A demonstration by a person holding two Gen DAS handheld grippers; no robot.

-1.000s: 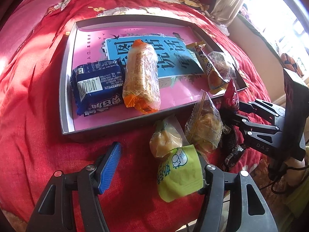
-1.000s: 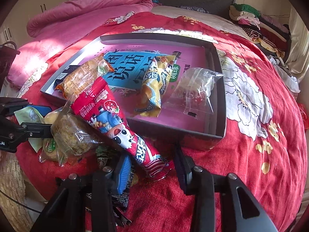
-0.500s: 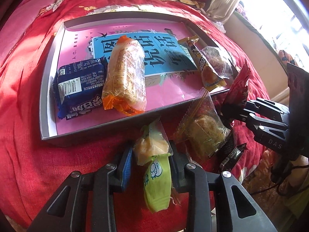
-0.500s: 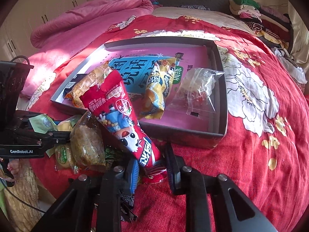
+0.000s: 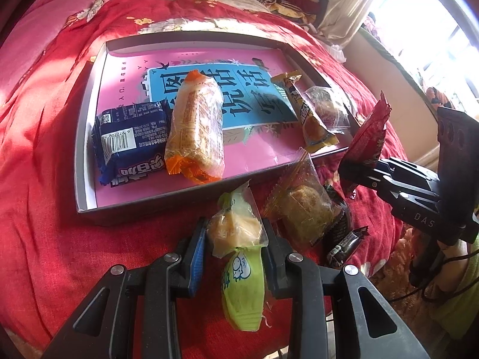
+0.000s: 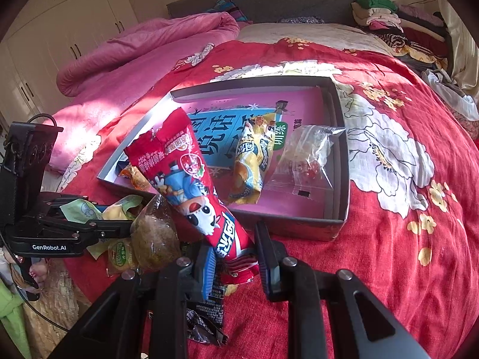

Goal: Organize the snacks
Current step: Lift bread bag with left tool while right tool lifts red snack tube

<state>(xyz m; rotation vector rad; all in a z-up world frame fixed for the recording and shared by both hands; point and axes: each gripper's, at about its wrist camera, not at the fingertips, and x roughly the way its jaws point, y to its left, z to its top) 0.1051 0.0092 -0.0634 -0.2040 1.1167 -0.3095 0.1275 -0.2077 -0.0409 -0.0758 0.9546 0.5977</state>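
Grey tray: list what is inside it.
Inside the grey tray: a blue packet, an orange-ended clear pack, a yellow packet, a clear bag, all lying on a pink printed sheet. That sheet hides the tray's floor.

A shallow box (image 5: 86,155) is lying on the bedspread (image 5: 39,239), and 4 snack packs are sitting inside it: 2 at its left end, a barcoded pack (image 5: 131,140) touching a longer bun pack (image 5: 196,128) on its right, and 2 at its right end, a slim pack (image 5: 308,116) beside a clear bag (image 5: 326,107). In front of the box's near wall, a pastry pack (image 5: 236,230) is lying left of a crumbly cake pack (image 5: 302,206), with a small dark wrapper (image 5: 344,245) just right of that.
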